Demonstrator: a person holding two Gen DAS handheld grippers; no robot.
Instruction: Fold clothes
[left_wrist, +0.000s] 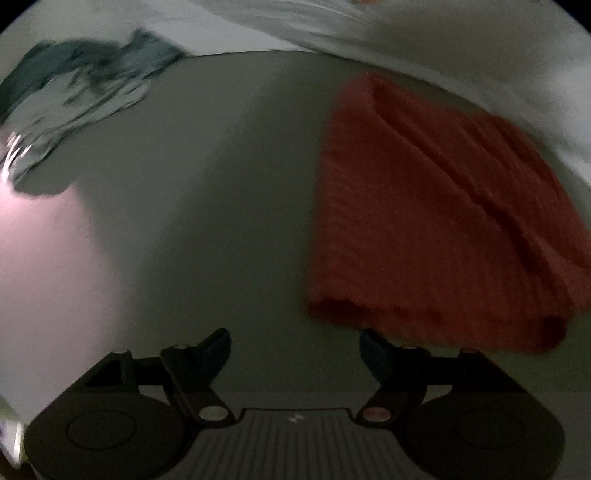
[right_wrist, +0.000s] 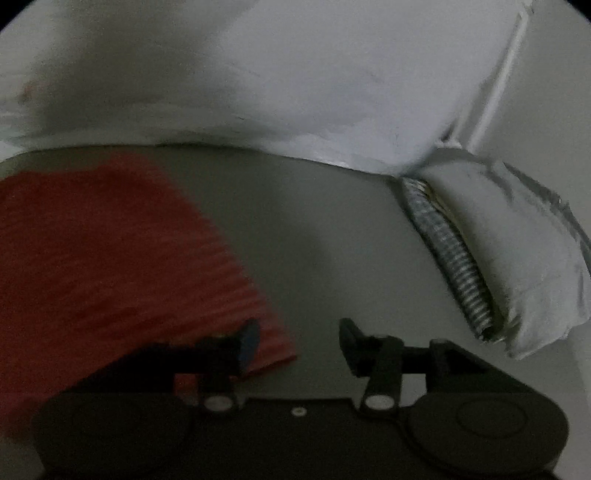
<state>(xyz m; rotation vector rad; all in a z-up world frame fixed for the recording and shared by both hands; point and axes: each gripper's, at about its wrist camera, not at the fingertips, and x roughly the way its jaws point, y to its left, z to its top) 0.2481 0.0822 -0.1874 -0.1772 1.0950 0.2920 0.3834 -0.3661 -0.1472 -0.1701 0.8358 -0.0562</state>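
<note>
A folded red ribbed cloth (left_wrist: 436, 221) lies flat on the grey table (left_wrist: 229, 206), right of centre in the left wrist view. My left gripper (left_wrist: 295, 350) is open and empty, just in front of the cloth's near left corner. In the right wrist view the red cloth (right_wrist: 110, 258) fills the left side. My right gripper (right_wrist: 299, 339) is open and empty, its left fingertip (right_wrist: 249, 341) over the cloth's near right corner. A crumpled grey-blue garment (left_wrist: 81, 96) lies at the far left of the table.
A white wall or sheet (right_wrist: 295, 74) rises behind the table's far edge. A white bundle with a ribbed silver hose (right_wrist: 454, 266) lies at the right. Pinkish light falls on the table's left side (left_wrist: 40, 251).
</note>
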